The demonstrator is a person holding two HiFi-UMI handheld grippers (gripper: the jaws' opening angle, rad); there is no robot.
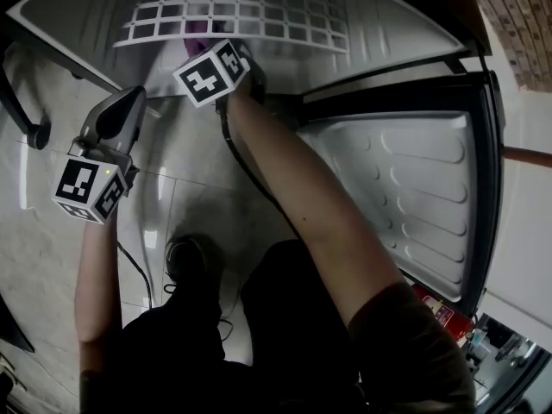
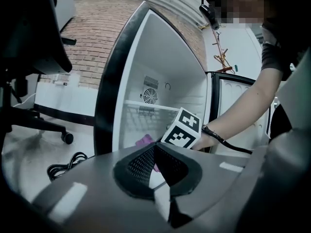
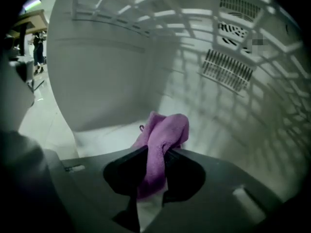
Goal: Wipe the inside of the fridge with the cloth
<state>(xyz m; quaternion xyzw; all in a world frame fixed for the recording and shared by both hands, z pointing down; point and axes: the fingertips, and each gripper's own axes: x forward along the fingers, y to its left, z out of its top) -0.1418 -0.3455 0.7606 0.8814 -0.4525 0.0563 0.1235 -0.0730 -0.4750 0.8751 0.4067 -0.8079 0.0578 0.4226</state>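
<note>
Right tongs (image 3: 155, 155) are clamped on a purple terry cloth (image 3: 163, 129). A bunched fold sticks out past the tips toward the far wall and the rest hangs down between the pads. The right tongs are inside the small white fridge with black frame (image 2: 160, 62), in the lower space under the white wire shelf (image 3: 194, 13). The cloth sits just over the white fridge floor; cannot tell if it touches. Slotted vent grilles (image 3: 226, 69) are on the far wall, right of the cloth.

From the head view only a scrap of the cloth (image 1: 197, 28) shows through the shelf (image 1: 250, 11), just beyond the right tongs' marker cube (image 1: 211, 72).

Left tongs (image 2: 155, 150) are closed with nothing between them, pads meeting at the tip. They are outside the fridge, near and left of its opening, over the pale tiled floor (image 1: 43, 231), well apart from the cloth (image 2: 145, 141).

The fridge door (image 1: 414, 197) is swung open at right, its ribbed white liner facing up. A black cable (image 1: 246, 166) runs along the right forearm. A black office chair base (image 2: 43, 125) and a coiled black cord (image 2: 63, 166) are on the floor at left, with a red brick wall (image 2: 97, 38) behind them.
</note>
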